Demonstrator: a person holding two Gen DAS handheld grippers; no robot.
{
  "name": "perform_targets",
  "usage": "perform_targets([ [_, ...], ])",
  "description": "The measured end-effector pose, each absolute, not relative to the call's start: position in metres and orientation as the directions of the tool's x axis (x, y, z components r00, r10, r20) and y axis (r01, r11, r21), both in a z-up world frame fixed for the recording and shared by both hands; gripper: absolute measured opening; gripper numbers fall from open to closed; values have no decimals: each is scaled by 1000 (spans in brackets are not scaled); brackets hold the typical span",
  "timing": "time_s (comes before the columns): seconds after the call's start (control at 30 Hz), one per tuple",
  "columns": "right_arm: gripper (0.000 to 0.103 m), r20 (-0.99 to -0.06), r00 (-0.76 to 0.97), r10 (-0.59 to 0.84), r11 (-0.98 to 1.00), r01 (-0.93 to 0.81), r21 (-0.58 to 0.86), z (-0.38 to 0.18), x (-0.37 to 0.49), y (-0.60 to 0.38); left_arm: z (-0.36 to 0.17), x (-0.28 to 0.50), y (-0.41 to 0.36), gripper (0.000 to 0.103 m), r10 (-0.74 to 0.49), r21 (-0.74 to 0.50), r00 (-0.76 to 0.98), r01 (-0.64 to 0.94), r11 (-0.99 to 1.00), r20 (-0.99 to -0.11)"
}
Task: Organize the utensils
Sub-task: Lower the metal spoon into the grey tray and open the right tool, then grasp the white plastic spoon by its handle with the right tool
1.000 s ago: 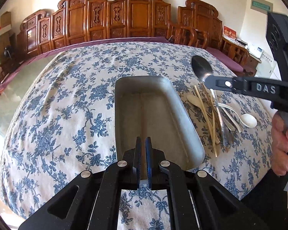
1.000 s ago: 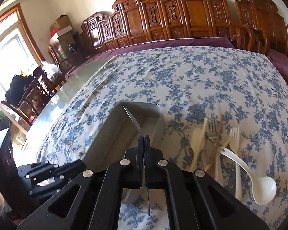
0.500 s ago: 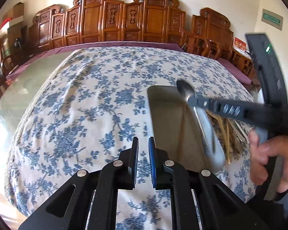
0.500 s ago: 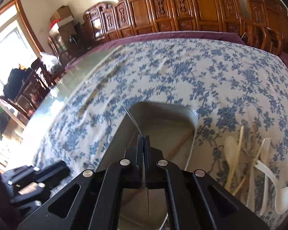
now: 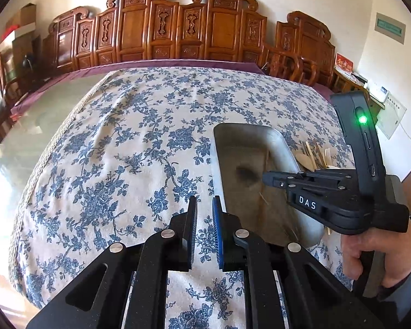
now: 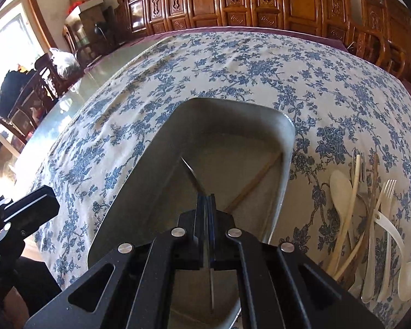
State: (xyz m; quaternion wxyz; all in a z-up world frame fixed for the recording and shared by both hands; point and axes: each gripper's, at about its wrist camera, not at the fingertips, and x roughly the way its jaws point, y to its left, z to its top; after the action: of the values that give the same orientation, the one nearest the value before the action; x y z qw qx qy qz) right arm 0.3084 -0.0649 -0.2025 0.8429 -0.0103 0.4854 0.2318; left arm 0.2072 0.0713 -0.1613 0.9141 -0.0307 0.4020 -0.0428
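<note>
Utensils (image 6: 370,219), pale spoons, forks and chopsticks, lie heaped on the floral tablecloth (image 6: 233,68) just right of the metal tray (image 6: 285,164). Right gripper (image 6: 207,196), above the tray, is clamped on a metal spoon (image 6: 190,170) seen edge-on. Left gripper (image 5: 204,205) hovers over cloth beside the tray, jaws opening with nothing between them.

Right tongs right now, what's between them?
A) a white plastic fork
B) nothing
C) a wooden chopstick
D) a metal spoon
D: in the right wrist view the right tongs pinch a thin metal spoon edge-on above the metal tray; a chopstick lies in the tray.
</note>
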Motion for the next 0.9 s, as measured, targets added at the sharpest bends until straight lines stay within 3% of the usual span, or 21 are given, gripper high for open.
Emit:
perform_targets([
  [0.2,5,-782,471,408,891,-393,228,-178,296,-94,-155,204,57,23,-119,-91,681,78,993,-722],
  [0.4,5,-761,560,327,925,-355,136,-155,279,-161,-154,206,28,45,-162,-105,674,125,987,-720],
  [0.53,13,-779,585,226,955,-289,60,-159,278,-219,-152,202,5,64,-192,-100,677,173,980,-710],
  [0.63,19,-784,594,178,966,-256,26,-164,280,-252,-153,199,-16,64,-215,-88,670,218,972,-710],
  [0.7,32,-797,584,156,970,-241,13,-172,285,-273,-154,197,-26,66,-223,-83,669,236,968,-709],
  [0.9,36,-846,522,107,968,-249,-31,-205,295,-296,-160,191,-53,66,-238,-60,654,283,957,-718],
])
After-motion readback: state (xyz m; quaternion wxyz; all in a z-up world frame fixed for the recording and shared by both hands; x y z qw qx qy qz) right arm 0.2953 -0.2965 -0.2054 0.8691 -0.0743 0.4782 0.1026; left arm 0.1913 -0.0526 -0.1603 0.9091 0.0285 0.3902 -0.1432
